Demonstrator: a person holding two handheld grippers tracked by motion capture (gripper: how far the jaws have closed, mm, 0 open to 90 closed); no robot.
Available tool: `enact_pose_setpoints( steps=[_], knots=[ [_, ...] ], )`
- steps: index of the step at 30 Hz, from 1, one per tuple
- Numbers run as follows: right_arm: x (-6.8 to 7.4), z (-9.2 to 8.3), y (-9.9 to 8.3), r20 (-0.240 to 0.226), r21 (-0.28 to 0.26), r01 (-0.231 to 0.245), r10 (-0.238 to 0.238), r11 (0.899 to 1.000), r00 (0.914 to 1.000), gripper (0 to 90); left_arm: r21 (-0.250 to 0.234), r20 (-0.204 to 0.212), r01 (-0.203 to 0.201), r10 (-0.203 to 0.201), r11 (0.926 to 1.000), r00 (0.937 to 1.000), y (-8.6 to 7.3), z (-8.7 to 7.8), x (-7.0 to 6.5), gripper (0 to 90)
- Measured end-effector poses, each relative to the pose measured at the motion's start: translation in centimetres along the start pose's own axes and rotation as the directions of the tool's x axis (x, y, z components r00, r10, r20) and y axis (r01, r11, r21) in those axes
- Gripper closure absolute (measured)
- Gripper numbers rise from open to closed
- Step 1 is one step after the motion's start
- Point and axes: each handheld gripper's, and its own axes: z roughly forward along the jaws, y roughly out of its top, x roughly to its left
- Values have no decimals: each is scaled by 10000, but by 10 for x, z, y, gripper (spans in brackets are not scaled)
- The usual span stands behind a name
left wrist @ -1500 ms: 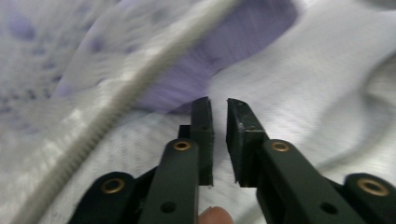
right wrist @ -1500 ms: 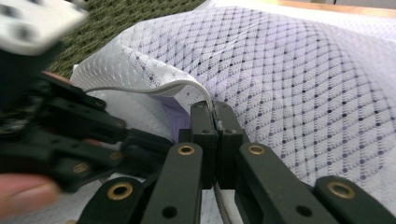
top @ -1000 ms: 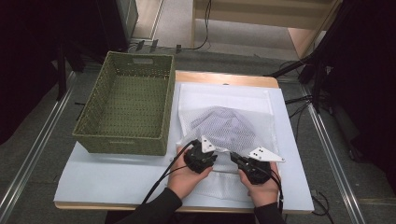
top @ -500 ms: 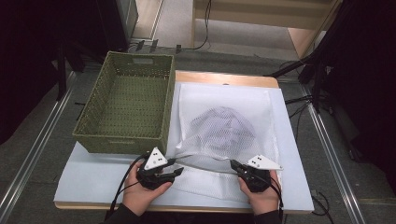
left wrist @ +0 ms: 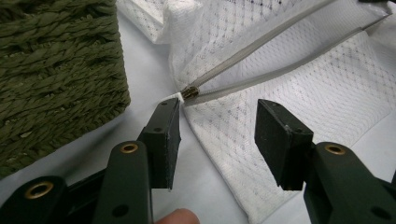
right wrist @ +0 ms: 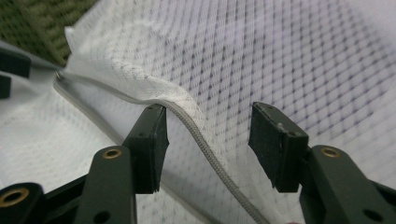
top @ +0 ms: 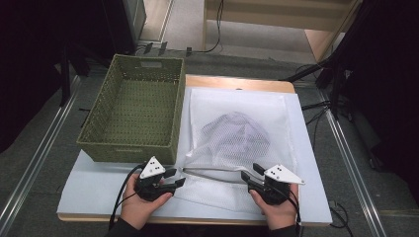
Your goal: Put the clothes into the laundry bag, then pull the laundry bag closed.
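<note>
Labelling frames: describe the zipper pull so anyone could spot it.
Right of the green woven basket lies a white mesh laundry bag. Along its near edge runs an opened grey zipper. The pull is the small metal piece where the two tracks meet, before the left gripper.

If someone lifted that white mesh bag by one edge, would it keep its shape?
Probably not. The mesh laundry bag lies wrinkled and folded, so it would likely sag. The garment bunched inside would probably slide to the low end. Its unzipped opening gapes, so contents might slip out.
</note>
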Motion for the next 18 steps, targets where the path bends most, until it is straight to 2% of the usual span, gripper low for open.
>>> enact_pose_setpoints(
  steps=[3, 7, 9, 13, 18],
  knots=[
    [5, -5, 8, -145, -274, -16, 12, 9996, 9999, 483, -98, 61, 3, -2, 10000, 10000, 1, -1, 0, 511],
    [17, -5, 15, -573, -355, 128, -149, 9993, 9982, 537, 3, 108, -6, 6, 10000, 9999, 0, 0, -1, 523],
    [24, -4, 18, -630, -344, 259, -280, 9991, 9976, 557, -7, 99, 4, -4, 10000, 10000, 1, 0, -1, 527],
    [34, 3, 20, -999, -184, 356, -372, 9992, 9943, 629, 45, 196, 170, -171, 9998, 9997, 1, -1, 1, 553],
    [50, 21, 18, -1680, 243, 578, -529, 9980, 9844, 707, 47, 306, 357, -359, 9994, 9989, 3, -3, 5, 612]
  ],
)
